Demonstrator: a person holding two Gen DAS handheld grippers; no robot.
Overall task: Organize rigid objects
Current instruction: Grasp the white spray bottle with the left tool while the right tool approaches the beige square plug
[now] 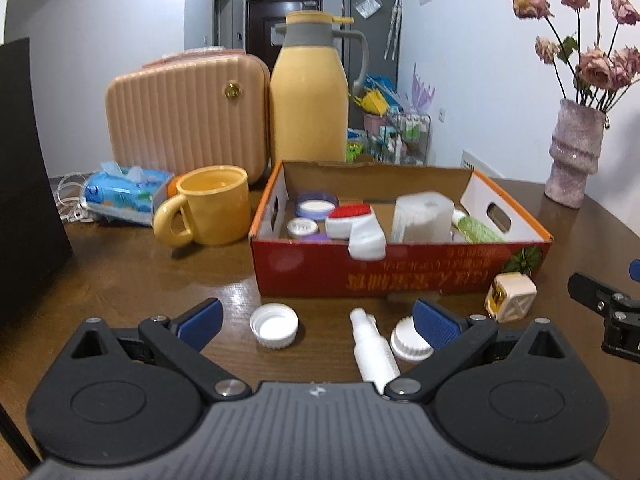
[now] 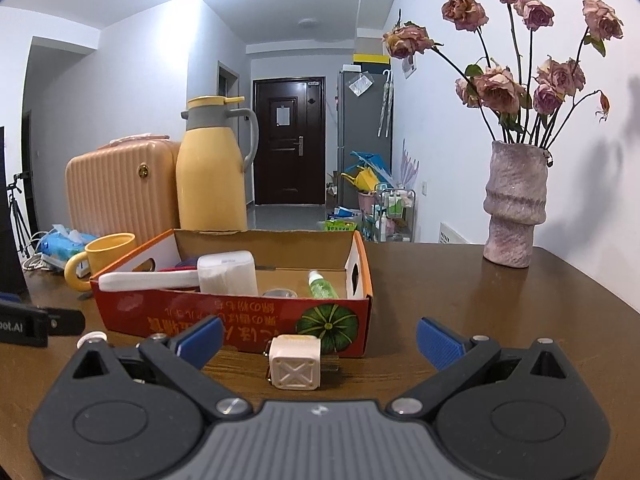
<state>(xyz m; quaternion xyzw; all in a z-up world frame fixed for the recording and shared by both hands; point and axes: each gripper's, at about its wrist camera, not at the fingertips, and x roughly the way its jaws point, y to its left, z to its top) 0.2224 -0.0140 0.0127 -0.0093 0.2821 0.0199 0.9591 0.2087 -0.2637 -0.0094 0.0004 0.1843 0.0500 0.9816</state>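
Observation:
A red cardboard box (image 1: 400,276) stands on the brown table and holds jars, a white brush, a clear container and a green tube. In front of it lie a white cap (image 1: 274,325), a small white spray bottle (image 1: 374,350), a ribbed white lid (image 1: 409,340) and a cream cube-shaped plug (image 1: 511,297). My left gripper (image 1: 318,320) is open just above the table, with the cap and bottle between its fingers. My right gripper (image 2: 319,338) is open, with the cube plug (image 2: 295,363) between its fingers, in front of the box (image 2: 240,316).
A yellow mug (image 1: 210,210), a tissue pack (image 1: 124,196), a pink ribbed case (image 1: 186,118) and a yellow thermos (image 1: 310,92) stand behind the box to the left. A pink vase of dried roses (image 2: 514,208) stands at the far right. A dark panel (image 1: 24,176) is at the left edge.

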